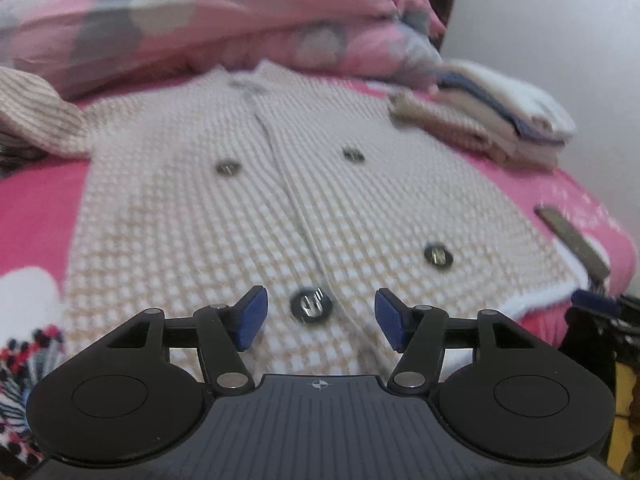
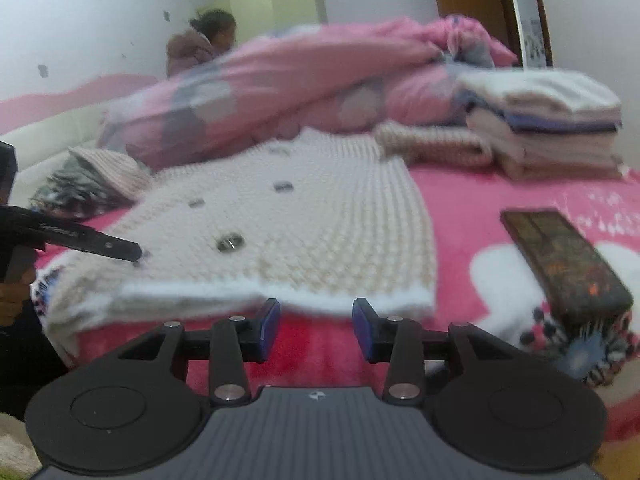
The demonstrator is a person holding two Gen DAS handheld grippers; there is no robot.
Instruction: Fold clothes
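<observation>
A cream and beige checked knitted cardigan with dark round buttons lay spread flat, front up, across the pink patterned bedspread, filling the middle of the left wrist view. The left gripper, its blue pads standing well apart and holding nothing, hung over the hem near the lowest button at the bottom centre of that view. In the right wrist view the right gripper sat at the bottom centre with its pads at a moderate gap and empty, just short of the cardigan's white-edged hem. A dark flat phone-like slab lay to the right of the garment, and a stack of folded pale clothes stood at the upper right. A crumpled pink quilt was heaped behind.

The garment looked laid out with the fold not yet begun. To do this well, I judged each gripper should take one side of the hem or side edge, pinching both layers cleanly, clear of the buttons. Then both should lift together and carry the edge over evenly, so the knit would not drag or bunch. The slab lay close enough to catch a swinging sleeve.
</observation>
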